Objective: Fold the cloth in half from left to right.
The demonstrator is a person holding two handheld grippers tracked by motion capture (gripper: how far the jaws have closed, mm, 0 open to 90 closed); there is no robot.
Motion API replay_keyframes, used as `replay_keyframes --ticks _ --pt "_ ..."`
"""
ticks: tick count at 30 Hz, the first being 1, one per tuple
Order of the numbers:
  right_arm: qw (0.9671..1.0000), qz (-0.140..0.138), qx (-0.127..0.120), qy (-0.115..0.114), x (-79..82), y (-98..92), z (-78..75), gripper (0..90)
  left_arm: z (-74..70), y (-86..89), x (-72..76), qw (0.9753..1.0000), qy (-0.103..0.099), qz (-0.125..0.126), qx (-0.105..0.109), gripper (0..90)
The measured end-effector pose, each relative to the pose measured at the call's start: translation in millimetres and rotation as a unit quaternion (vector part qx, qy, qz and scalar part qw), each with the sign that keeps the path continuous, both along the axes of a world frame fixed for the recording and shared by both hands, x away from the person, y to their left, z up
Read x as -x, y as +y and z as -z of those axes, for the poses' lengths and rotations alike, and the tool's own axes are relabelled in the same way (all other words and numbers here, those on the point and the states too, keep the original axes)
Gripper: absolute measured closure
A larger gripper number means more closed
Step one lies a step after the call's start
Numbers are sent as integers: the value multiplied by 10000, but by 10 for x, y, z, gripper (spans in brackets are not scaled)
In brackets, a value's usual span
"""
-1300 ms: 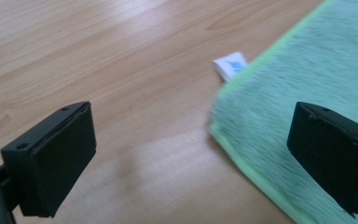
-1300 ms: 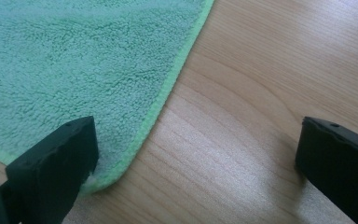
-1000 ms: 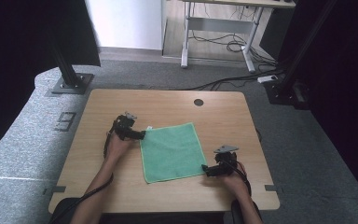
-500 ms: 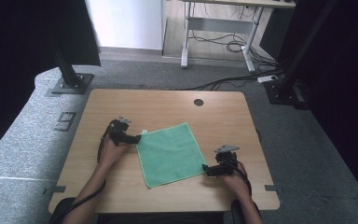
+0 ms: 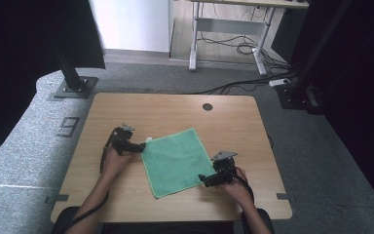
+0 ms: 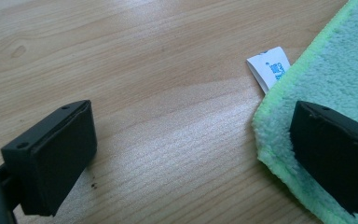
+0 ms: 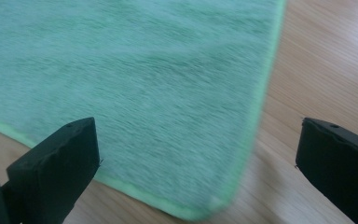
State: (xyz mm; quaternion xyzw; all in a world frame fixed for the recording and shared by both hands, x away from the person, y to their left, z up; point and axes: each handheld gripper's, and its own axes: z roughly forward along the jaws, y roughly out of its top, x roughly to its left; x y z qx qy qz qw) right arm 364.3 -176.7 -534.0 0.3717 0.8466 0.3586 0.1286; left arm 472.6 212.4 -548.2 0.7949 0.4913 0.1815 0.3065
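Green cloth [image 5: 175, 161] between hand-held grippers

A "9" [image 5: 68, 126] is marked on the grey floor [image 5: 24, 146].

A green cloth [image 5: 175, 160] lay spread flat and single-layered on the wooden table [image 5: 175, 109], turned askew so its corners pointed roughly toward the table's edges. It was a fuzzy, short-piled square with a brighter lime-green stitched border. A small white label [image 6: 269, 67] with blue print stuck out from under its left corner, lying on the wood. Its near-right corner [image 7: 200, 212] sat flat, slightly rounded. The surface looked smooth, without folds.
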Motion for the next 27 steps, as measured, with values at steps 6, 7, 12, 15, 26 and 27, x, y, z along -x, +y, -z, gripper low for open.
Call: replay_keyframes --ticks 6,7,12,15,26,27 --pt "9993 -361 75 61 37 239 -19 0 0 0 0 10000 0 2 -1 15" --pt "9991 -413 78 55 47 290 -25 0 -1 2 0 10000 3 9 -11 15" --pt "9969 -780 -70 114 88 544 -58 0 0 1 0 10000 2 6 -7 15" --pt "9947 -1025 -75 101 127 697 -68 0 0 1 0 10000 -1 6 -9 15" --pt "9834 -1806 -80 149 307 1224 -110 172 2 0 0 10000 -11 -3 2 15" --pt "9825 -1855 -58 148 328 1268 -118 194 1 0 0 10000 -8 -1 2 15"
